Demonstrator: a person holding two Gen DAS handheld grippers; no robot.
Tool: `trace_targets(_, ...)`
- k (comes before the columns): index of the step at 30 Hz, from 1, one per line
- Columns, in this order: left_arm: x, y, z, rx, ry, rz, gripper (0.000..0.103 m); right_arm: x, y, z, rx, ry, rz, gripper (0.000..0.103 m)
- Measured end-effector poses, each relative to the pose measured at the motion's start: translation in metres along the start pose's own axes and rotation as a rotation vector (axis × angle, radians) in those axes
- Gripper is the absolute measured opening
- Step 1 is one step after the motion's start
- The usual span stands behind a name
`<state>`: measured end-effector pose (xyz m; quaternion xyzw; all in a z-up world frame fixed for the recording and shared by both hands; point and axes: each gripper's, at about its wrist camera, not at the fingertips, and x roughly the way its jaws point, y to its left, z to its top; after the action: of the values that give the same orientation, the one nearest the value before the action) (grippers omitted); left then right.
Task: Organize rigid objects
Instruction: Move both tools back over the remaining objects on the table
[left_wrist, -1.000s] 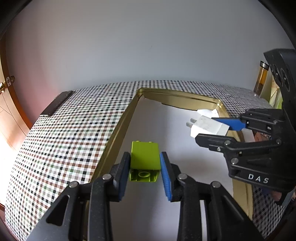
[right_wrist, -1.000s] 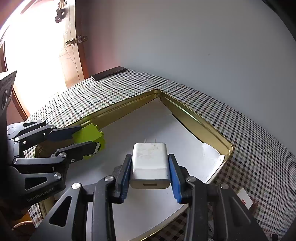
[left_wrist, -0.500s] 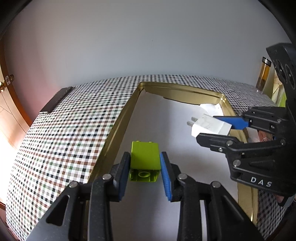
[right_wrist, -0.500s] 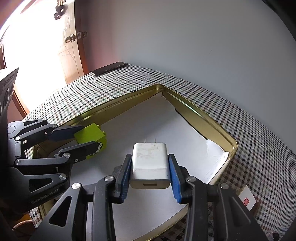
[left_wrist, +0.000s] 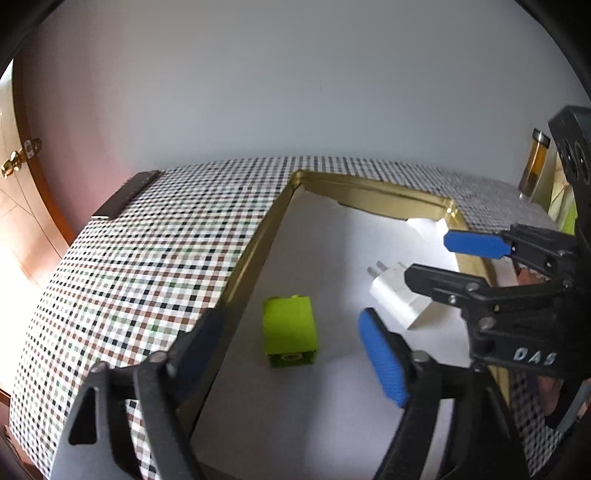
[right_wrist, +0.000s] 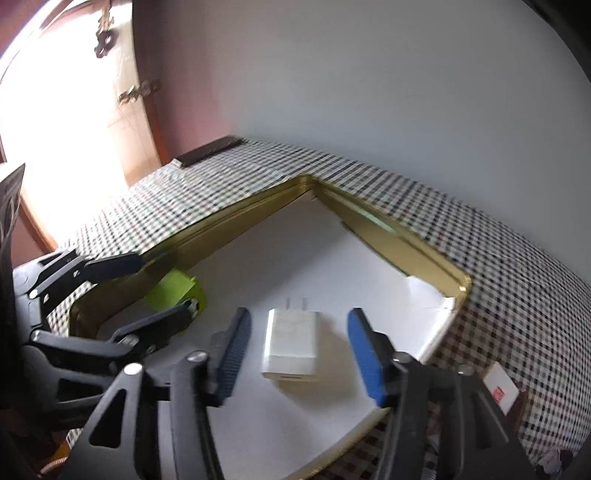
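Note:
A lime-green toy brick (left_wrist: 290, 335) lies on the white liner of a gold-rimmed tray (left_wrist: 258, 254). My left gripper (left_wrist: 291, 336) straddles it, jaws opening, with clear gaps on both sides of the brick. A white USB charger (right_wrist: 293, 344) lies flat on the same liner, prongs pointing away. My right gripper (right_wrist: 297, 349) stands around it with jaws opening, pads apart from its sides. In the left wrist view the charger (left_wrist: 397, 299) shows under the right gripper (left_wrist: 434, 258). In the right wrist view the green brick (right_wrist: 173, 290) sits partly hidden behind the left gripper (right_wrist: 160, 284).
The tray (right_wrist: 424, 254) rests on a checkered tablecloth (left_wrist: 155, 266). A dark flat phone-like slab (left_wrist: 127, 194) lies at the cloth's far left edge. An amber bottle (left_wrist: 535, 160) stands at the far right. A small white-and-red box (right_wrist: 500, 387) sits beyond the tray's right rim.
Both grippers went from shut to open. The green brick and the white charger dropped out of the jaws and now lie on the tray liner.

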<state>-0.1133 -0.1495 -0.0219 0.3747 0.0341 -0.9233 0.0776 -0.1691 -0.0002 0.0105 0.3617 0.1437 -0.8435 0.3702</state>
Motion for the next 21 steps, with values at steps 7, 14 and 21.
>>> trace_targets(7, -0.04, -0.013, -0.014, -0.023, -0.124, -0.011, 0.097, -0.047, -0.014, -0.018, 0.044, -0.109, 0.002, 0.069)
trace_targets(14, -0.075, -0.061, -0.034, 0.013, -0.218, -0.091, 0.098, -0.115, -0.04, -0.069, 0.107, -0.219, -0.098, 0.074)
trace_targets(21, -0.085, -0.125, -0.044, 0.083, -0.231, -0.192, 0.098, -0.17, -0.094, -0.139, 0.296, -0.289, -0.306, 0.082)
